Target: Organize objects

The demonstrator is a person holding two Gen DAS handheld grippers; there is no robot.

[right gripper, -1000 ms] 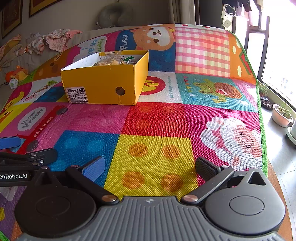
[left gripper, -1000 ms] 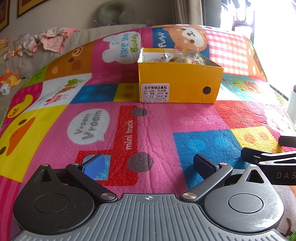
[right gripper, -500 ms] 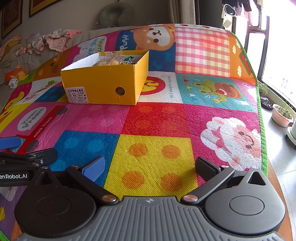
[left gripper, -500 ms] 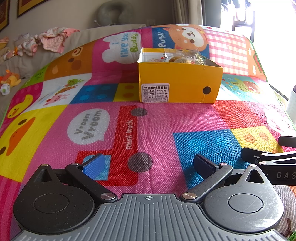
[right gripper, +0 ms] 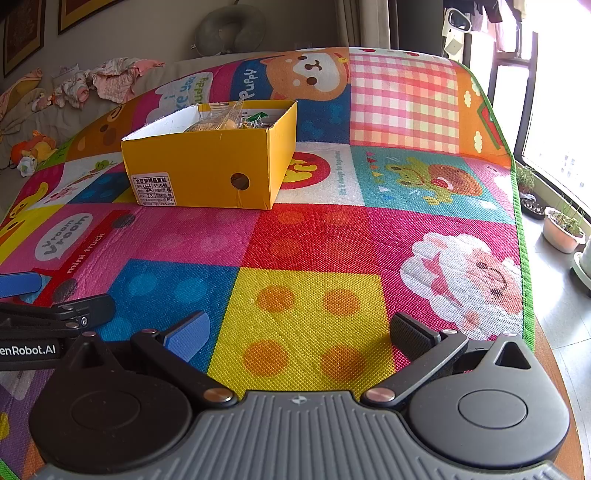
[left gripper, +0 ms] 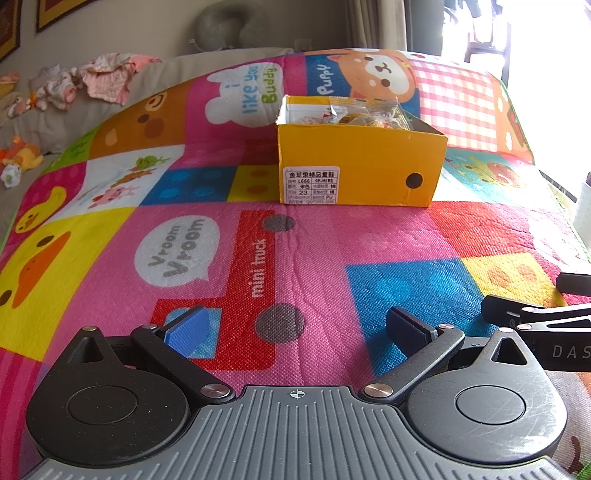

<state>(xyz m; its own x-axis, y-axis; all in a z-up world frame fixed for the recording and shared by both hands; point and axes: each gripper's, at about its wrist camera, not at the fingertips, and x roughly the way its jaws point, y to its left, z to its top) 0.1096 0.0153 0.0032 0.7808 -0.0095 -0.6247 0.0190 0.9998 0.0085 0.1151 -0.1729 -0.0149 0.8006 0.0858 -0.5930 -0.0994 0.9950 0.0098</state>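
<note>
A yellow cardboard shoebox (left gripper: 354, 173) stands open on the colourful play mat (left gripper: 295, 251), with clear-wrapped snack packets (left gripper: 369, 114) inside; it also shows in the right wrist view (right gripper: 207, 173), far left of centre. My left gripper (left gripper: 295, 328) is open and empty, low over the mat's near part, well short of the box. My right gripper (right gripper: 299, 332) is open and empty over a yellow square of the mat. Each gripper shows at the edge of the other's view, the right one (left gripper: 535, 317) and the left one (right gripper: 55, 314).
A grey sofa with crumpled baby clothes (left gripper: 96, 81) and a plush toy (left gripper: 22, 158) lies at the far left. A grey neck pillow (left gripper: 232, 26) rests at the back. Potted plants (right gripper: 561, 225) stand on the floor by the window beyond the mat's right edge.
</note>
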